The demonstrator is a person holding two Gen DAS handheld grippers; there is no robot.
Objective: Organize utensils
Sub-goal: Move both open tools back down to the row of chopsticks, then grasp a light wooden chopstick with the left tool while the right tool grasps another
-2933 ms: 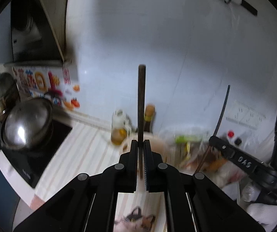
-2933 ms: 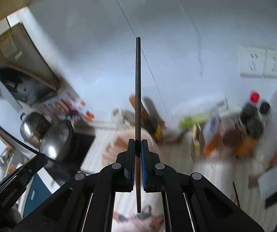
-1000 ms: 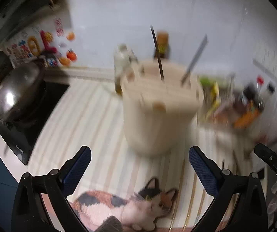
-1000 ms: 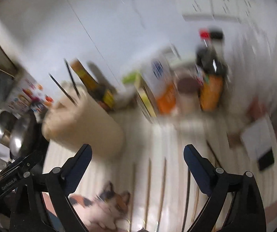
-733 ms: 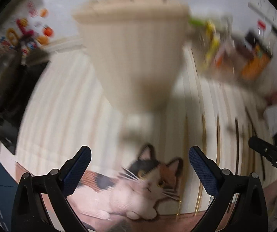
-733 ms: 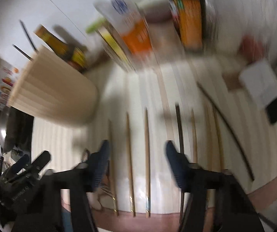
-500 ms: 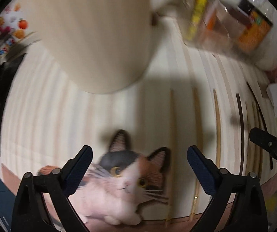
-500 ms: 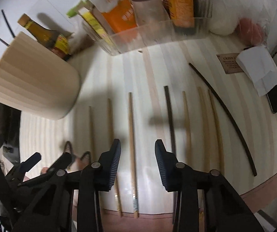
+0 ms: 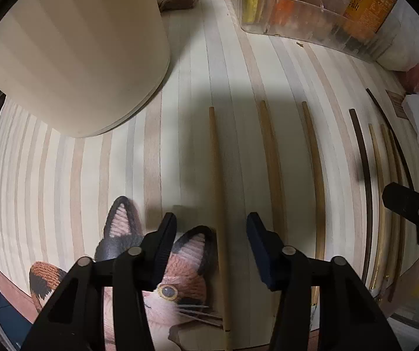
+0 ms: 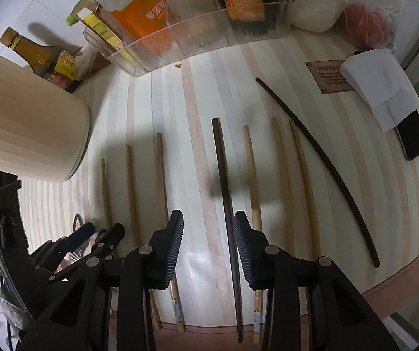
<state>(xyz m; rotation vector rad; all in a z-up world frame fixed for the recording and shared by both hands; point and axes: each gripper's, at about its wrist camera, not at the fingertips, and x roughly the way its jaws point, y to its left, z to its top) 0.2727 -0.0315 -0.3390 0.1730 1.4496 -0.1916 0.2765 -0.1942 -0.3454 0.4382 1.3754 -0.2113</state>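
Note:
Several chopsticks lie side by side on the striped wooden counter. My left gripper (image 9: 211, 228) points straight down over a pale wooden chopstick (image 9: 216, 169). Its jaws are closing, the stick runs between them, and neither pad touches it. My right gripper (image 10: 208, 228) straddles a dark chopstick (image 10: 222, 175). That stick lies close to the right pad with a wide gap on the left side. The beige ribbed tub (image 9: 71, 52) stands at the back left, also seen in the right wrist view as the tub (image 10: 25, 122).
A clear tray (image 10: 197, 46) of sauce packets and jars stands at the back, with a brown bottle (image 10: 42, 55) beside the tub. A long black chopstick (image 10: 320, 163), a folded paper (image 10: 376, 87) and a phone (image 10: 412, 134) lie right. A cat picture (image 9: 162, 278) marks the near edge.
Both grippers let go of chopsticks they held upright, then dropped from above the tub to the row on the counter. Both sets of jaws have narrowed from wide open.

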